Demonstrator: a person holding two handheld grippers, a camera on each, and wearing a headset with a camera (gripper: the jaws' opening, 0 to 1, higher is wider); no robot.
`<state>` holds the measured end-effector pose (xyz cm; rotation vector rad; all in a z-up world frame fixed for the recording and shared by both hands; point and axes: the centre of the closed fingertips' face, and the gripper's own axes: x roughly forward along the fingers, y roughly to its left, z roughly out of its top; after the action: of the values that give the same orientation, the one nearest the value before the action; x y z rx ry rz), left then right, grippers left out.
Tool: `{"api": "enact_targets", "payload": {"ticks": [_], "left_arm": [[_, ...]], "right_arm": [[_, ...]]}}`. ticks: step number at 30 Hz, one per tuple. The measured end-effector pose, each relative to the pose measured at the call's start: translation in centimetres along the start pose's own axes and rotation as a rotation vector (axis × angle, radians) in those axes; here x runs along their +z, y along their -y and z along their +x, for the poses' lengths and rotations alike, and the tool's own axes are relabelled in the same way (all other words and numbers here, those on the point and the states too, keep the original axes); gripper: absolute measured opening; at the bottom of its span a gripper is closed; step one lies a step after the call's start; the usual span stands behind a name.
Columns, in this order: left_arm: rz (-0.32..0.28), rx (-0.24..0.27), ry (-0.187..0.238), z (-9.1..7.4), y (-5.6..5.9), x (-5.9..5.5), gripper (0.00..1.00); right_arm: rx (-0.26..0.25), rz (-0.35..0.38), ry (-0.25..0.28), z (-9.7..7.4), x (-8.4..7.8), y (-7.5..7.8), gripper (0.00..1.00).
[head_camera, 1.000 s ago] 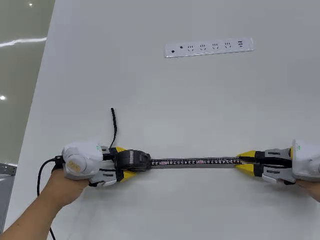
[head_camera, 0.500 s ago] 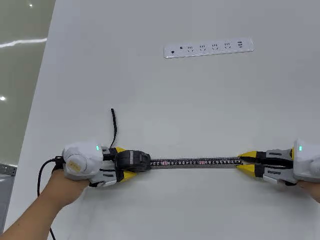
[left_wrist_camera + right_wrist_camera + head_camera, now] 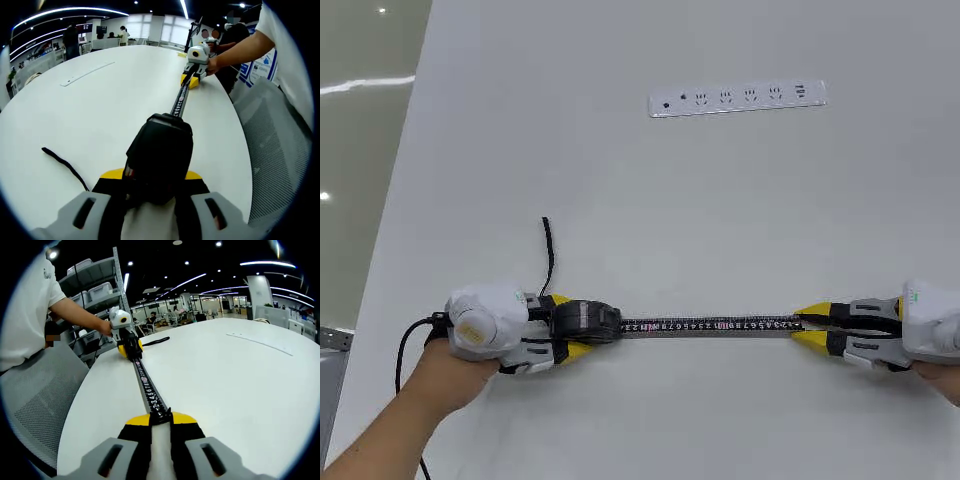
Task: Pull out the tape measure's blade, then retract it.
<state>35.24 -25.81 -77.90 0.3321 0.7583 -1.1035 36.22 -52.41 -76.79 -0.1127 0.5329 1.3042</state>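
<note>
Flat on the white counter point(image 3: 650, 190), near its front edge, lay the black, blocky tape measure case point(image 3: 595, 320). Its dark blade point(image 3: 710, 325) was drawn out in a straight line to the right, resting on the counter surface. The blade carried small pale digits with a few red marks. In the right gripper view a run reading 3 4 5 6 7 8 9 could be made out on the blade point(image 3: 150, 390) just ahead of the fingers; a grey label on the case was too blurred to read.

The left gripper point(image 3: 570, 324), white-bodied with yellow-tipped fingers, lay level and pointed right, its fingers clamped on the two sides of the case point(image 3: 160, 157). The right gripper point(image 3: 805, 323) pointed left, facing it, with fingers nearly together and pinching the blade's free end. A hand point(image 3: 445, 375) wrapped the back of the left gripper, forearm running down to the lower left; only a part of the other hand point(image 3: 942, 375) showed at the right edge.

A thin black strap point(image 3: 549, 255) trailed from the case away across the counter. Well beyond, a long white power strip point(image 3: 738, 96) lay with its sockets up.
</note>
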Motion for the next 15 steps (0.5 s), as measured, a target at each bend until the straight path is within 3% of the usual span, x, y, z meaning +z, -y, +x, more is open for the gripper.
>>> {"api": "enact_targets", "payload": {"ticks": [15], "left_arm": [[-0.007, 0.014, -0.010, 0.00, 0.01, 0.05, 0.35]], "right_arm": [[-0.015, 0.023, 0.005, 0.30, 0.28, 0.04, 0.16]]}}
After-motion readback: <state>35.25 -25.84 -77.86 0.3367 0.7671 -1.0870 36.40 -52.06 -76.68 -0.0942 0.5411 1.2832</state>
